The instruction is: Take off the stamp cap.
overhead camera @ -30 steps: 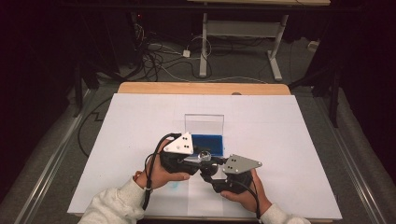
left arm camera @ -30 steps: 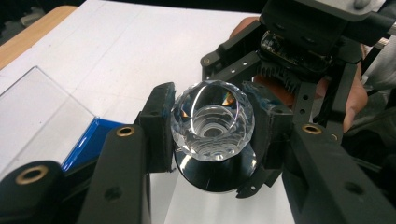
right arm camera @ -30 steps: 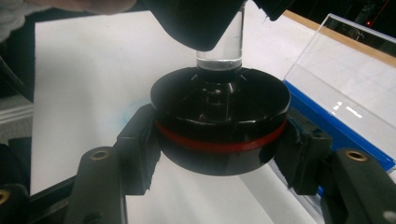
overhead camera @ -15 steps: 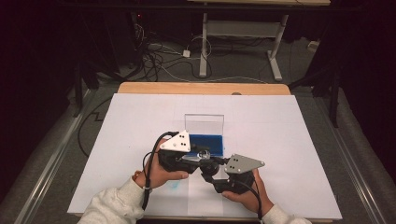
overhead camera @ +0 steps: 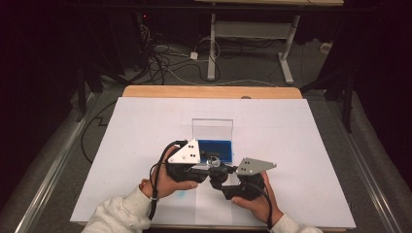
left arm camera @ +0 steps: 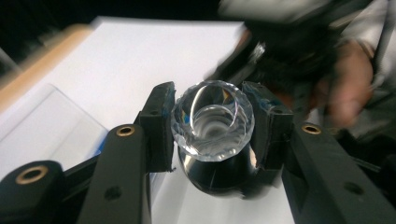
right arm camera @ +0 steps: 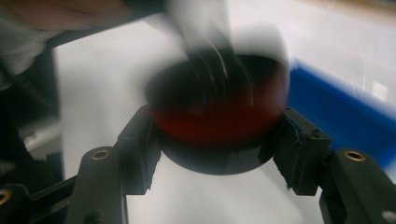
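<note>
A small dark round bottle (right arm camera: 217, 112) with a clear faceted glass top (left arm camera: 212, 119) hangs just above the white table between both hands. My left gripper (left arm camera: 212, 123) is shut on the faceted top, one pad on each side of it. My right gripper (right arm camera: 217, 140) is shut on the dark, reddish-tinted round body, which looks blurred there. In the high view the left gripper (overhead camera: 209, 163) and the right gripper (overhead camera: 219, 171) meet tip to tip at the front middle of the table, and the bottle (overhead camera: 213, 160) is a small glint between them.
Just behind the grippers stands an open clear case, with a blue base (overhead camera: 214, 148) and an upright clear lid (overhead camera: 212, 128). White sheet (overhead camera: 291, 141) covers the wooden table. Cables and a desk frame (overhead camera: 248, 34) lie on the dark floor beyond the far edge.
The left gripper's grey plate has rocked slightly left and back. Both hands otherwise keep their place, still gripping the bottle.
</note>
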{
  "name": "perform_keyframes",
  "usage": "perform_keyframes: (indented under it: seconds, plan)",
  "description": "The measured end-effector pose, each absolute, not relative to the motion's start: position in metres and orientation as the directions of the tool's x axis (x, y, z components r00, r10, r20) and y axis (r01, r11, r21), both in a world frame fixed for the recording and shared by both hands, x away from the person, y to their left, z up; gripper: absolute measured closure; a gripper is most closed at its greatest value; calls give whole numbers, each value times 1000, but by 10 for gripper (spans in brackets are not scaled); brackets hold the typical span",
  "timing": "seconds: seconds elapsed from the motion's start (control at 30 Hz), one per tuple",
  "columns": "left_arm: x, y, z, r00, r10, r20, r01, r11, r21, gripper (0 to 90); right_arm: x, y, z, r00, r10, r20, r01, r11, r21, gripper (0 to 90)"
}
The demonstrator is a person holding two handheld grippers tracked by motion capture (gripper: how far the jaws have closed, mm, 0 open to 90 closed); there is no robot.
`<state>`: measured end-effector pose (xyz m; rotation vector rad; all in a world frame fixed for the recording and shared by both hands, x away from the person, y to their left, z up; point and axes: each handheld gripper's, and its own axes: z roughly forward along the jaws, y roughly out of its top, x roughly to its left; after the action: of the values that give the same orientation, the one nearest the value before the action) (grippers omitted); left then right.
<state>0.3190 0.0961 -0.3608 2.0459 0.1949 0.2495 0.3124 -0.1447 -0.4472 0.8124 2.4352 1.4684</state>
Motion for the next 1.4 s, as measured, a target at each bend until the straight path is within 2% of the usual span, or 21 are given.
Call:
perform_keyframes:
  seconds: [0.07, 0.1, 0.13, 0.17, 0.2, 0.23, 0.33, 0.57, 1.07, 1.4]
  plan:
    - [318, 100, -355, 959, 257, 119, 20, -480, 877, 553, 319, -157, -455, -814, 560, 151, 394, 343, 853, 389]
    - [318, 103, -354, 956, 266, 128, 17, -481, 877, 553, 316, -157, -451, -826, 552, 113, 364, 371, 854, 389]
    - [322, 106, -358, 958, 269, 100, 39, -468, 883, 553, 316, -157, -451, -826, 552, 113, 364, 371, 854, 389]
    - [324, 107, -360, 955, 280, 99, 49, -475, 878, 553, 309, -150, -440, -843, 537, 42, 300, 404, 864, 389]
    - [327, 108, -362, 955, 284, 89, 62, -482, 874, 553, 309, -150, -440, -843, 537, 42, 300, 404, 864, 389]
    - [329, 109, -363, 955, 286, 78, 72, -479, 875, 553, 305, -148, -435, -848, 530, -9, 262, 433, 863, 389]
    - [328, 111, -362, 948, 300, 107, 61, -501, 864, 552, 305, -151, -436, -839, 542, -39, 252, 452, 856, 388]
    - [332, 122, -362, 941, 323, 102, 83, -511, 855, 552, 304, -168, -431, -810, 574, -119, 224, 491, 842, 387]
    - [343, 124, -376, 921, 366, 131, 115, -579, 807, 552, 302, -205, -421, -740, 650, -174, 214, 473, 855, 386]
    - [346, 126, -380, 910, 387, 149, 124, -596, 794, 552, 300, -232, -415, -687, 706, -171, 227, 432, 873, 386]
